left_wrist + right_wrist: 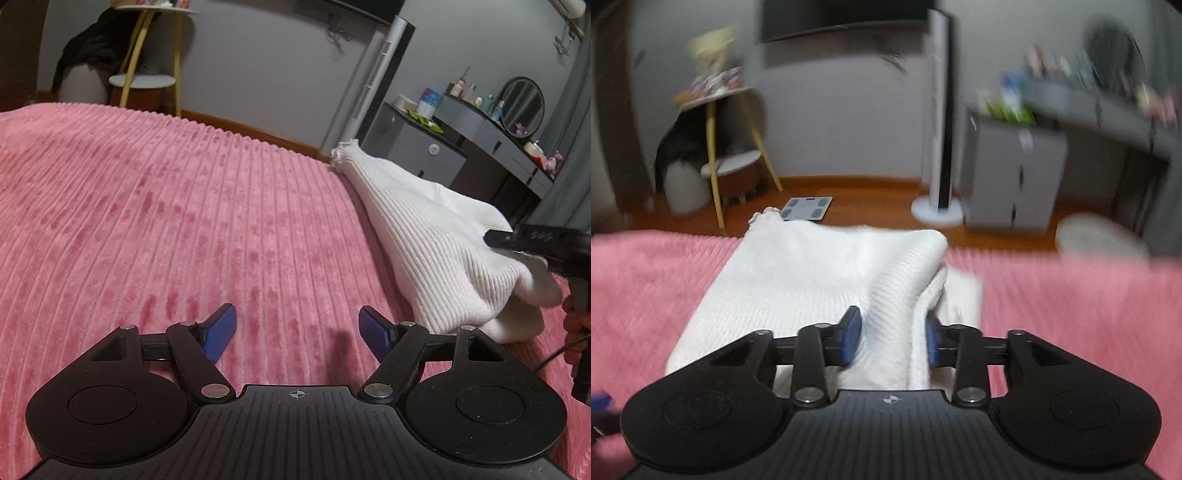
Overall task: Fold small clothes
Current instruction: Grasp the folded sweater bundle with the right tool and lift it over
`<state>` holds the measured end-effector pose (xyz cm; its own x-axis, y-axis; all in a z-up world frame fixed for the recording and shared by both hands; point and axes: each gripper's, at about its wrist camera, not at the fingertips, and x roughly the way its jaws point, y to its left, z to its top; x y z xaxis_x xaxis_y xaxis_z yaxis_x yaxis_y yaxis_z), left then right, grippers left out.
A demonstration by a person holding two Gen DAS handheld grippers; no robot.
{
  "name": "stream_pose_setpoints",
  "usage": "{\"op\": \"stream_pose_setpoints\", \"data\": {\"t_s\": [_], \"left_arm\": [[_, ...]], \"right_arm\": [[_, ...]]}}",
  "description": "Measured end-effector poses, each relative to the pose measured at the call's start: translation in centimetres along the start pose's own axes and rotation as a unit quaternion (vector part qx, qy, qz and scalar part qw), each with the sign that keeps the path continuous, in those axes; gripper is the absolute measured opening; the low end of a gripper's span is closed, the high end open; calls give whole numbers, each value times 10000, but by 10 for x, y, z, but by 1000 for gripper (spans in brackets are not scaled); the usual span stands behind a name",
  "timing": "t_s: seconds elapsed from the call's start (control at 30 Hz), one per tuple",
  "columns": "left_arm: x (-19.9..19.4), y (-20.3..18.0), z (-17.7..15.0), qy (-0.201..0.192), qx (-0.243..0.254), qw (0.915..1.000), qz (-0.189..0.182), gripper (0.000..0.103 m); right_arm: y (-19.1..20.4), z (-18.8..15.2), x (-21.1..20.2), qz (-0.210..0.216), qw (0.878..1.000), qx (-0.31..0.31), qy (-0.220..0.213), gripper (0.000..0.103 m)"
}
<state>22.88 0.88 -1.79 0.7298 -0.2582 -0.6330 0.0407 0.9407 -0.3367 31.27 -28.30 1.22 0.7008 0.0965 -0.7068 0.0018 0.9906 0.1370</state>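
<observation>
**White knit on pink bed, right tool clamped on a fold**

Left wrist view: the left hand-held gripper point(297, 328) hangs over the pink ribbed bedspread point(166, 221). Its blue pads point(221, 330) stand wide apart, nothing between them, only bare bedspread below. The jaws are spread.

The white ribbed knit garment point(439, 251) lies at about 2 o'clock from this gripper, near the bed's far edge. One narrow frilled end points away toward 12 o'clock; the bulkier part bunches up nearer, at 3 o'clock, lifted off the bedspread. A dark piece of the right hand-held gripper point(496, 238) sits against the cloth at that raised part.

Right wrist view (blurred): the right hand-held gripper point(892, 339) has a raised ridge of the garment point(798, 280) between its blue pads point(852, 334). Both pads press the cloth from 9 and 3 o'clock, so it is pinching the fold. The rest of the garment spreads flat toward 11 o'clock, reaching the bed's edge. A second layer of white cloth shows under the lifted fold, at 2 o'clock.

Beyond the bed: wooden floor, a bathroom scale point(807, 208) at 12 o'clock, a tall white tower fan point(940, 122) at 1 o'clock, a grey cabinet point(1012, 173) beside it. A grey desk point(491, 140) carries bottles and a round mirror point(522, 107). A yellow-legged side table point(147, 79) stands at 11 o'clock, dark clothing point(88, 51) draped beside it.
</observation>
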Motion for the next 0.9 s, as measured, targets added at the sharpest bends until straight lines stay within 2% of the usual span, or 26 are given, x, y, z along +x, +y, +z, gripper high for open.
{"op": "stream_pose_setpoints", "data": {"t_s": [0.1,0.17,0.37,0.43,0.57,0.63,0.7,0.73,0.87,0.9], "left_arm": [[0,-1,0,32,-117,9996,-235,79],[-1,-7,-1,67,-63,9993,-366,79],[-1,-51,-8,155,931,9920,-840,80],[-1,-64,-10,54,1197,9899,-763,80],[12,-83,-14,239,1416,9872,-692,79],[19,-90,-13,305,1428,9873,-620,74],[23,-97,-11,299,1333,9888,-596,71],[25,-99,-9,325,1297,9895,-548,64],[32,-100,0,434,985,9937,-310,44],[35,-99,3,515,901,9943,-258,32]], "right_arm": [[-37,-8,-13,670,9902,1229,11,40],[-48,-16,-15,1008,9810,1649,179,40],[-64,-31,-17,1525,9628,2167,523,44],[-69,-42,-26,1628,9584,2271,577,44],[-73,-55,-33,1870,9489,2459,646,44],[-76,-62,-34,2004,9415,2628,654,44],[-75,-63,-30,1972,9396,2706,705,43],[-74,-63,-28,1976,9387,2738,696,43],[-73,-60,-17,1889,9306,3057,692,20],[-70,-58,-18,1810,9355,2963,655,16]]}}
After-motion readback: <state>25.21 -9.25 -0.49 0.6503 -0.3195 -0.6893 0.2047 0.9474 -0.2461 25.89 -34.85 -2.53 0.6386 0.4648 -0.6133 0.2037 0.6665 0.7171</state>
